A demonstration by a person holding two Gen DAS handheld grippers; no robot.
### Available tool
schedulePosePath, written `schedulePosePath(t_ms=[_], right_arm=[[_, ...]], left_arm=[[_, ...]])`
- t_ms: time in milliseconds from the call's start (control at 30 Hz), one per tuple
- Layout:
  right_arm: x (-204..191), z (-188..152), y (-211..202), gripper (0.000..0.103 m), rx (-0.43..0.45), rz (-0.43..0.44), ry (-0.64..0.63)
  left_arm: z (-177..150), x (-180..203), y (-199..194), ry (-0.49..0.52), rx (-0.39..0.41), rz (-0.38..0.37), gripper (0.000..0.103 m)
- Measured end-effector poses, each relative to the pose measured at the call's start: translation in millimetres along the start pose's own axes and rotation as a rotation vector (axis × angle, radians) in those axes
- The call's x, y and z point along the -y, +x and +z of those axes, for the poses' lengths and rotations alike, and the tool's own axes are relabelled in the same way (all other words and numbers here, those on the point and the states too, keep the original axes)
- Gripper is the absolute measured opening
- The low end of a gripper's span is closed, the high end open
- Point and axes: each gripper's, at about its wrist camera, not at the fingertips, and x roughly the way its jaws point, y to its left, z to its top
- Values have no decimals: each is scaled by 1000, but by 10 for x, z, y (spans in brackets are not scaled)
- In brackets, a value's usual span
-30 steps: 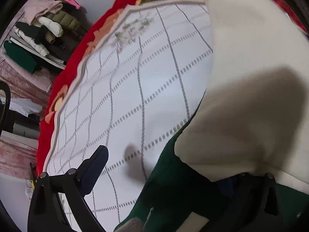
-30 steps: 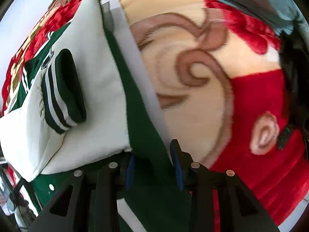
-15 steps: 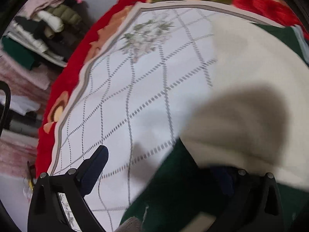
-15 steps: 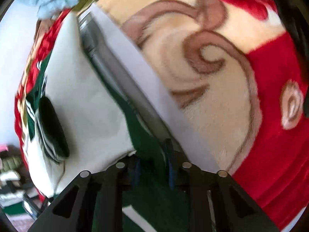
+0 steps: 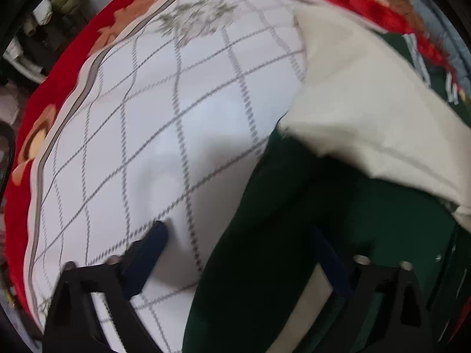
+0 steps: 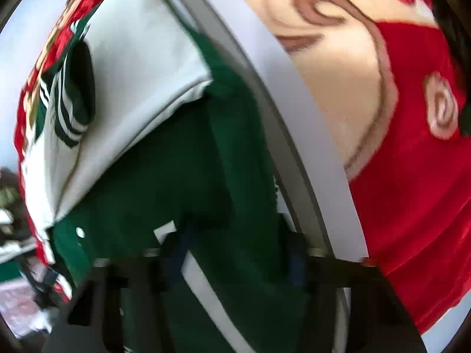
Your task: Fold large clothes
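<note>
1. Green jacket lying flat on the white checked sheet, with a cream sleeve folded across it.
2. Left gripper over one side edge of the jacket: jaws fairly wide and just now closing in, one finger on the sheet beside the jacket, the other on the green cloth. Edge in between, not pinched yet.
3. Right gripper at the jacket's other side edge: jaws narrow and just now opening a little, green cloth between them. Too blurry to tell whether still pinched.
4. Could go wrong: grabbing the sheet along with the jacket on the left and dragging both up. Could also lose the right edge from a loose pinch, so a crooked fold.
5. Could tip the sleeve and its striped cuff off the jacket with a quick lift.
6. Lots of bare sheet beside the jacket on the left. Sheet border and red blanket just beside the jacket on the right, so little room there.
</note>
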Motion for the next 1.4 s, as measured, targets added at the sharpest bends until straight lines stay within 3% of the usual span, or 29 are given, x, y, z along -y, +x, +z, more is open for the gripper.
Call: schedulePosePath(t_ms=[33, 67, 100, 133, 233, 400, 567, 667, 800, 867, 933, 1000, 1067, 1133, 1200, 1267, 1333, 1400], right_arm=[[-18, -19, -2, 27, 3, -8, -8], [-32, -30, -11, 22, 4, -12, -11], [-47, -52, -24, 13, 4, -9, -18], [-68, -70, -36, 11, 6, -13, -24], [-97, -135, -83, 9, 9, -28, -43], [-394, -194, -96, 8, -1, 22, -45], [-519, -418, -132, 8, -41, 61, -75], [-370, -522, -117, 8, -62, 32, -35], [-178, -586, 130, 12, -136, -21, 60], [-324, -539, 75, 23, -136, -54, 42], [-511, -572, -98, 41, -133, -134, -15], [-642, -708, -332, 51, -97, -164, -77], [-896, -898, -547, 57, -57, -181, -136], [-1169, -1110, -557, 57, -83, -123, -178], [-1612, -1297, -317, 57, -174, -29, -208], [-1791, -1484, -75, 57, -267, 30, -234], [-1946, -1793, 327, 57, -349, 49, -245], [-2009, -2019, 566, 57, -386, 5, -267]], left_arm=[[17, 30, -20, 11, 13, -16, 50], [37, 83, -29, 31, 18, -17, 20], [55, 130, -28, 48, 15, -5, 14], [68, 160, -37, 59, 23, 10, 8], [47, 144, -75, 57, 38, 5, 4], [-64, 6, -230, 62, 57, 37, 4], [-269, -542, -327, 0, 14, 77, 4], [-465, -839, -342, -31, -27, 107, 5], [-583, -897, -380, -31, -60, 115, 11], [-612, -839, -485, -18, -47, 121, 11], [-683, -764, -630, 0, -19, 95, 29], [-784, -675, -762, 10, -8, 71, 100], [-962, -613, -879, 19, -3, 61, 103], [-1117, -427, -907, 43, -27, 79, 103], [-1236, -348, -875, 62, -53, 87, 103], [-1427, -226, -777, 92, -108, 112, 103], [-1580, -148, -679, 115, -144, 123, 103], [-1727, -70, -589, 146, -164, 157, 103]])
